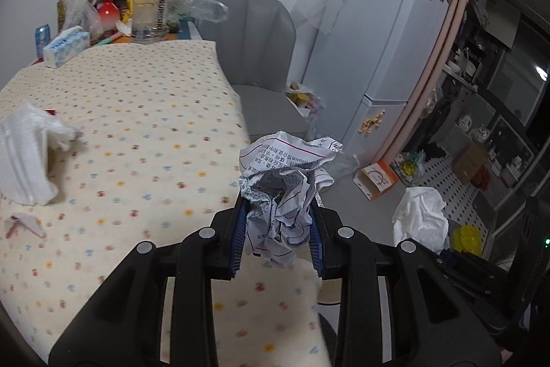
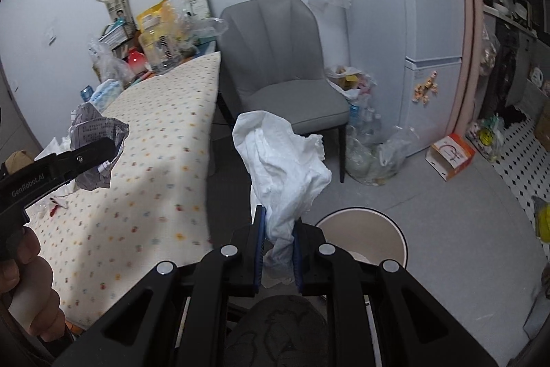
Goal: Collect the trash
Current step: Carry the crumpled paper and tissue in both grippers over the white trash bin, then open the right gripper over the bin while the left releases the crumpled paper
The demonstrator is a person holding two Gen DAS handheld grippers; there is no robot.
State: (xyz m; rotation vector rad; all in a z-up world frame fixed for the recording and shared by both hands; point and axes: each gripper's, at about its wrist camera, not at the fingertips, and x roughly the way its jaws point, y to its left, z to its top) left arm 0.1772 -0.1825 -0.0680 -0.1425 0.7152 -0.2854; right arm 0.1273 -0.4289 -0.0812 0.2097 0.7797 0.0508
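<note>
From the left wrist, we see our left gripper (image 1: 280,229) clamped on a crumpled printed paper (image 1: 287,184) at the edge of the dotted table (image 1: 137,112), where a white tissue (image 1: 27,153) lies. From the right wrist, our right gripper (image 2: 279,250) pinches a white tissue wad (image 2: 285,167) just beside the trash bin (image 2: 374,229).

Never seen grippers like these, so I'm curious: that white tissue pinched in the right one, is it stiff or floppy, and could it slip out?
Probably floppy: the white tissue sags in soft folds above the right gripper. Likely very light, being thin and crumpled. It might slip, since only a narrow bunch sits between the blue pads.
</note>
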